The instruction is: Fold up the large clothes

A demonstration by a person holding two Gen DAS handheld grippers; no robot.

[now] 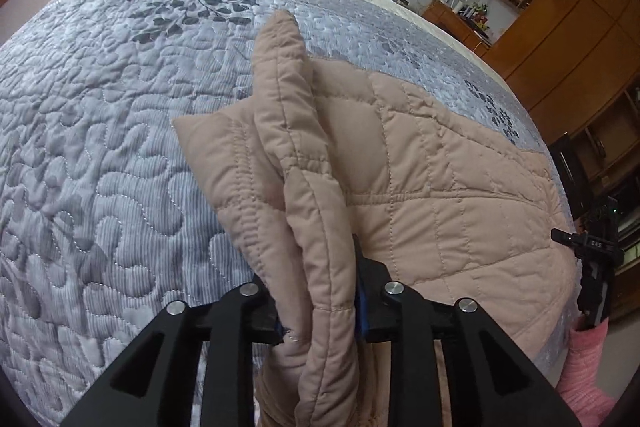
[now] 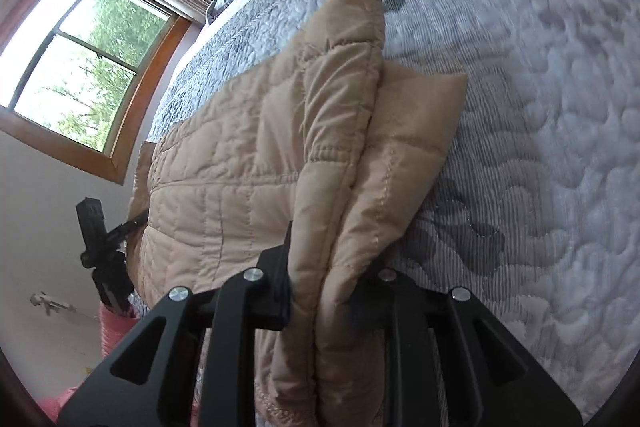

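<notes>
Left gripper point(image 1: 320, 291): jaws clamped on folded edge of tan quilted jacket point(image 1: 440, 187), spread over grey quilted bedspread point(image 1: 100, 147).

The padded, quilted garment point(image 1: 420, 163) is a plain dusty beige-pink stitched in squares. The quilted bedspread point(image 1: 100, 147) under it is pale lavender-grey with winding stitch lines and dark grey leaf sprigs toward 12 o'clock. Both grippers, left point(image 1: 320, 311) and right point(image 2: 328, 303), are matte black with silver pins.
</notes>
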